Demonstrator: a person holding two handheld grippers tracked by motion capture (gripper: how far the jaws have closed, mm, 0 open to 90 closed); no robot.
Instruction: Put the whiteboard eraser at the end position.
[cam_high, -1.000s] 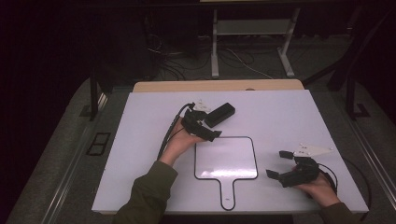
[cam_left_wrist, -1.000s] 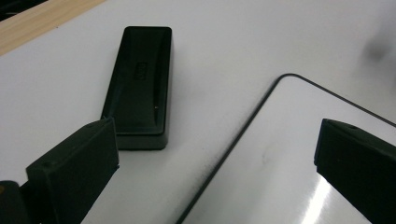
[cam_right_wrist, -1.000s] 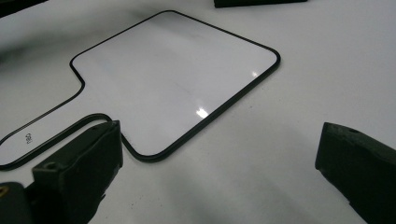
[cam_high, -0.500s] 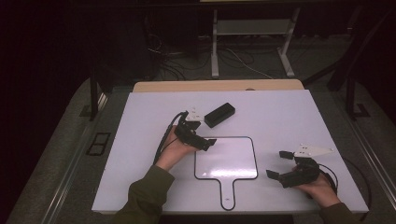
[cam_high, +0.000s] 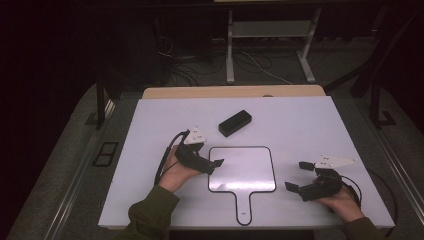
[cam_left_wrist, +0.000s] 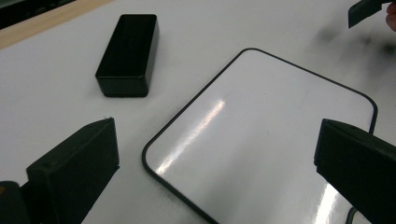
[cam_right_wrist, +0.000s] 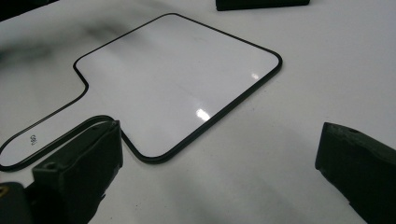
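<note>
On the white table (cam_high: 150, 125), paddle-shaped whiteboard (cam_high: 242, 167) flat at centre, black box (cam_high: 235, 123) just beyond it, left gripper (cam_high: 212, 165) at its left edge, jaws wide, empty, right gripper (cam_high: 298, 176) to its right, jaws wide, empty.

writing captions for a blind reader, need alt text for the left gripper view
A white paddle-shaped board with a thin black rim lies flat on a white table, framed by the left gripper's two wide-open black jaws. A black rectangular block sits beyond its corner, apart from it.

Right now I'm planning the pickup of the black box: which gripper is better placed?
Left. The left gripper is open and lies nearer the black box; the right gripper sits beyond the paddle-shaped whiteboard.
</note>
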